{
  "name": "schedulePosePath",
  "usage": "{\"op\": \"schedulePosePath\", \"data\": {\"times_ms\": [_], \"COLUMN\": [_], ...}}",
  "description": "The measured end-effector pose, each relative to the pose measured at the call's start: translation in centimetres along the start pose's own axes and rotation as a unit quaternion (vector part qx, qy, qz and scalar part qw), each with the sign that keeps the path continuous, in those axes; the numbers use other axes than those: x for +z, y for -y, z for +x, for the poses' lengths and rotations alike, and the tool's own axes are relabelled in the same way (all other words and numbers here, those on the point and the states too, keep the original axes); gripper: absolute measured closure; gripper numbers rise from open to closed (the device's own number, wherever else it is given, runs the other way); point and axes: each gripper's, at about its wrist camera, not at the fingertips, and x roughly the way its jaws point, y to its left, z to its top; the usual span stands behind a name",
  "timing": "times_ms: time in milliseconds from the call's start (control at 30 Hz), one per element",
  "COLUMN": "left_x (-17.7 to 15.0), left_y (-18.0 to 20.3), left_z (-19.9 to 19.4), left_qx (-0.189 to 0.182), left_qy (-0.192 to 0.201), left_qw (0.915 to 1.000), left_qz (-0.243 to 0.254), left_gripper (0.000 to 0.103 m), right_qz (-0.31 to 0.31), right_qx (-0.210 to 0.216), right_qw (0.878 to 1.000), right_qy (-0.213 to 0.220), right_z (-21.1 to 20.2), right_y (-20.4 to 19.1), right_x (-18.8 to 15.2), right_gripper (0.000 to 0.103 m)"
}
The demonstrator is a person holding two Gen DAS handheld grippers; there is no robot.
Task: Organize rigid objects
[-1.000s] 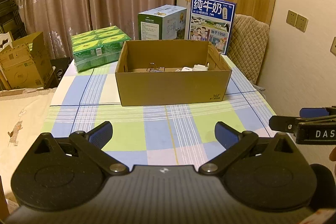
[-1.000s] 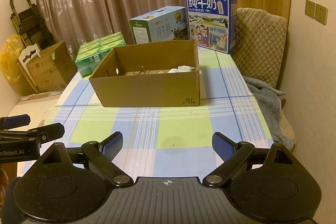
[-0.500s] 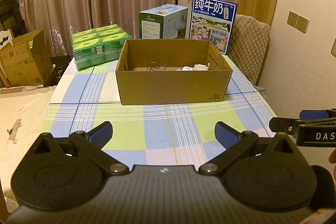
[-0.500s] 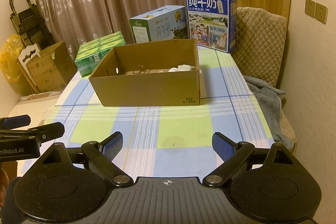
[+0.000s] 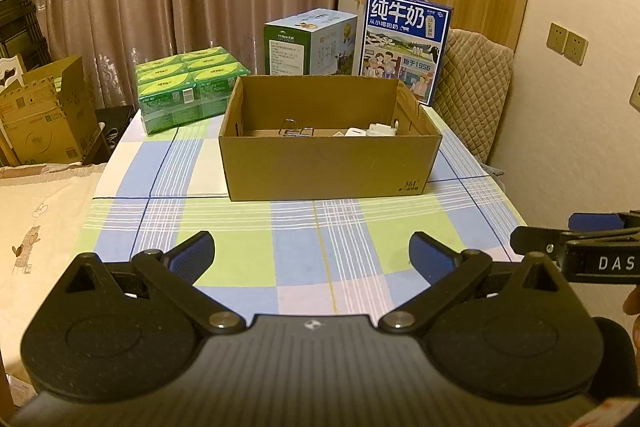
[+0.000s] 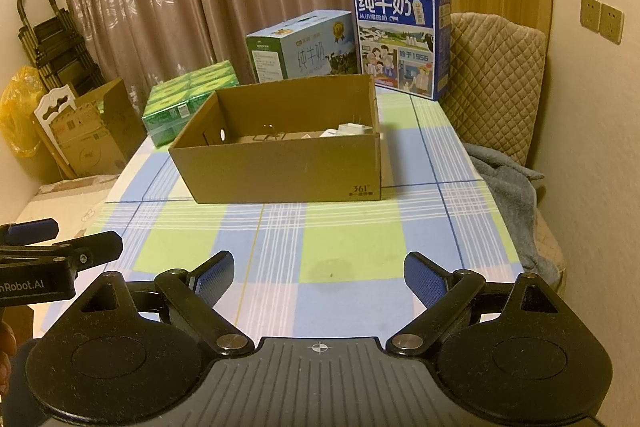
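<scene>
Left hand-held gripper (image 5: 312, 255): I see its jaws wide apart with nothing between them, above the near part of the table.
Right hand-held gripper (image 6: 319, 273): I see it the same, jaws spread and empty; it is beside the left one, not touching it.
Table (image 5: 248, 247): I see it covered by a checked cloth in blue, green and white.
Cardboard box (image 5: 328, 167): it stands open-topped in the middle of the table, well apart from both grippers.
Binder clip (image 5: 294, 129): it lies inside the cardboard box, on the floor of it, near the middle.
White charger plug (image 5: 382, 129): it lies inside the cardboard box at the right side; one more white piece (image 5: 354, 133) is just beside it, I cannot tell what it is.
Blue milk carton (image 5: 406, 43): it stands upright behind the box, at the right.
Green-white milk carton (image 5: 308, 43): behind the box, left of the blue one.
Green packs (image 5: 188, 87): a wrapped bundle at the far left corner of the table.
Quilted chair (image 6: 492, 83): at the right of the table, a grey blanket (image 6: 508, 187) lies on it.
</scene>
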Motion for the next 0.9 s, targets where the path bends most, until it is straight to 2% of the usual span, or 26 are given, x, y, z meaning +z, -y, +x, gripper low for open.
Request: {"op": "schedulePosePath", "data": {"times_ms": [900], "left_x": [0.12], "left_y": [0.13], "left_z": [0.14], "left_qx": [-0.003], "left_qy": [-0.002], "left_qw": [1.0000], "left_qz": [-0.001], "left_gripper": [0.001], "right_qz": [0.003], "right_qx": [0.000], "right_qw": [1.000], "right_qy": [-0.001], "right_z": [0.03], "right_y": [0.52], "right_x": [-0.09], "right_gripper": [0.014]}}
